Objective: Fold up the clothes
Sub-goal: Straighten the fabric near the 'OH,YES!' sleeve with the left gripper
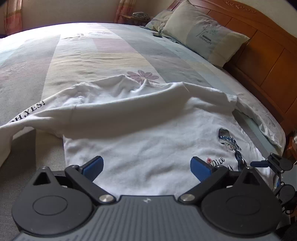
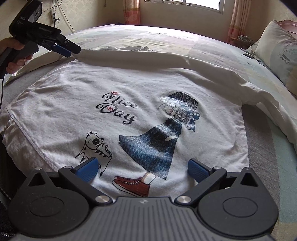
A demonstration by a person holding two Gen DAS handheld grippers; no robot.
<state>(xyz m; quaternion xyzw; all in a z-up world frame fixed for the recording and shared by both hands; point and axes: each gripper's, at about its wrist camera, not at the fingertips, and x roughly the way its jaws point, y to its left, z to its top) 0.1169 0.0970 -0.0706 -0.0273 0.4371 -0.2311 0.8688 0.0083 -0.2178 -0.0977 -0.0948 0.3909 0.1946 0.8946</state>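
A white long-sleeved shirt (image 2: 141, 89) lies flat on the bed, print side up, with "Nice Day" (image 2: 117, 109), a girl in a blue dress and a cat on it. One sleeve (image 1: 130, 111) is folded across the upper body; black lettering marks its left end. My left gripper (image 1: 146, 166) hovers open over the shirt's plain side, nothing between its blue pads. In the right wrist view a hand holds the left gripper (image 2: 70, 51) by the sleeve's left end. My right gripper (image 2: 142, 169) stands open low over the hem near the red shoe print.
The striped, flowered bedspread (image 1: 92, 55) stretches beyond the shirt. Pillows (image 1: 204, 35) lean on a wooden headboard (image 1: 269, 55) at the right, with a small dark object (image 1: 157, 35) beside them. A curtained window (image 2: 185, 3) is behind the bed.
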